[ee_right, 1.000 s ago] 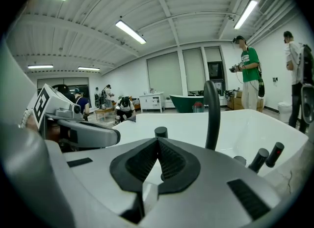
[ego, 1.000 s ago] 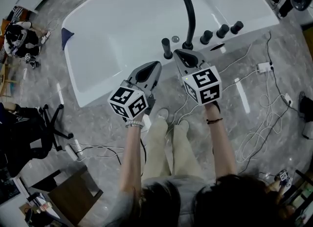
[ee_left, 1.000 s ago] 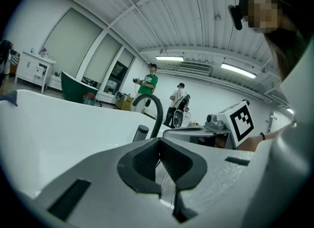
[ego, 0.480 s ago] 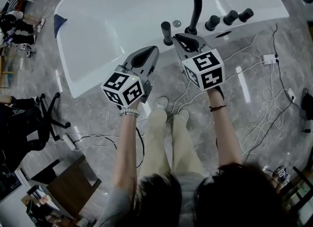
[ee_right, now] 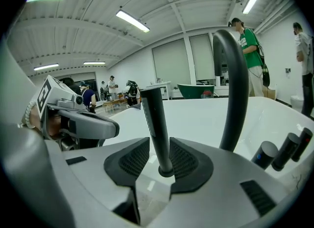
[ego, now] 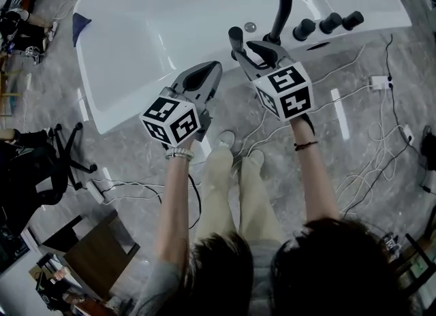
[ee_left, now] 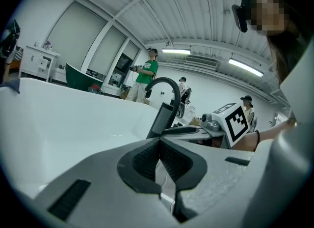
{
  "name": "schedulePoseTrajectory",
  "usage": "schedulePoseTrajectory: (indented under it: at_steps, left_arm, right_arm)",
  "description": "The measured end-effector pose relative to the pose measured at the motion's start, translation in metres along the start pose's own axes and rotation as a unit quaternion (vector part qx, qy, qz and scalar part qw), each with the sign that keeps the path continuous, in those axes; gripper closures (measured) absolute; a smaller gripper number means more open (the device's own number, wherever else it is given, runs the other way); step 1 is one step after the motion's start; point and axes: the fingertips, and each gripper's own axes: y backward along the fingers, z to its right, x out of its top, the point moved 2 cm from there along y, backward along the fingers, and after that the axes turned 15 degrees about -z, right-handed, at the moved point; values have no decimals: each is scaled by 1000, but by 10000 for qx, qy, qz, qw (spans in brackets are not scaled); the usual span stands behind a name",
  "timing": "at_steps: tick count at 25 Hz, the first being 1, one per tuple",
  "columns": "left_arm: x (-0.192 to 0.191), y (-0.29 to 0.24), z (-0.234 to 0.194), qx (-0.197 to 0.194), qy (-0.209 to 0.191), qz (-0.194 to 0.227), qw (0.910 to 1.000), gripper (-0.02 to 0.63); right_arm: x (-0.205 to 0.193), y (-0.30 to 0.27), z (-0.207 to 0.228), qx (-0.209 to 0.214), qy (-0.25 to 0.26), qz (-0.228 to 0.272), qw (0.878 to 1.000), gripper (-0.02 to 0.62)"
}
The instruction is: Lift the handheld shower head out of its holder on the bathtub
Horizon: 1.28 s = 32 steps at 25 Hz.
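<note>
Two ribbed pads of the right claw [ee_right: 159,156] opening, set on either side of the black handheld shower head [ee_right: 154,124] and not yet pressing on it. Standing upright in its holder [ee_right: 166,171] on the bathtub [ee_right: 196,119] deck, just left of the tall curved spout [ee_right: 234,89], with dark knobs [ee_right: 267,154] further right. Judged rigid and fairly light: a slim, smooth stick, probably slippery under a loose pinch, possibly with a hose below adding drag. Best gripped on the straight shaft just above the holder collar, squarely across the ribbed pads. Then drawn straight up along its own line, never levered sideways against the socket. Further out, left claw [ee_left: 158,148] pressed together on nothing, idle over the tub rim and apart from the shower head.
</note>
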Motion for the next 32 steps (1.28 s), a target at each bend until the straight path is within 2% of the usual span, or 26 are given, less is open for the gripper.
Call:
schedulePoseTrajectory:
  at_steps: [11, 17, 32]
  left_arm:
    - [-11, -8, -24, 65, 43, -89, 9999, 601]
    - [-20, -11, -32, 117, 88, -123, 9998, 601]
    - [-32, -3, -40, 205, 195, -185, 9994, 601]
  right_arm:
    - [-4, -38, 3, 160, -171, 52, 9997, 425]
    - [-9, -53, 6, 145, -203, 15, 9997, 425]
    - [-17, -64, 9, -404, -209, -312, 9985, 462]
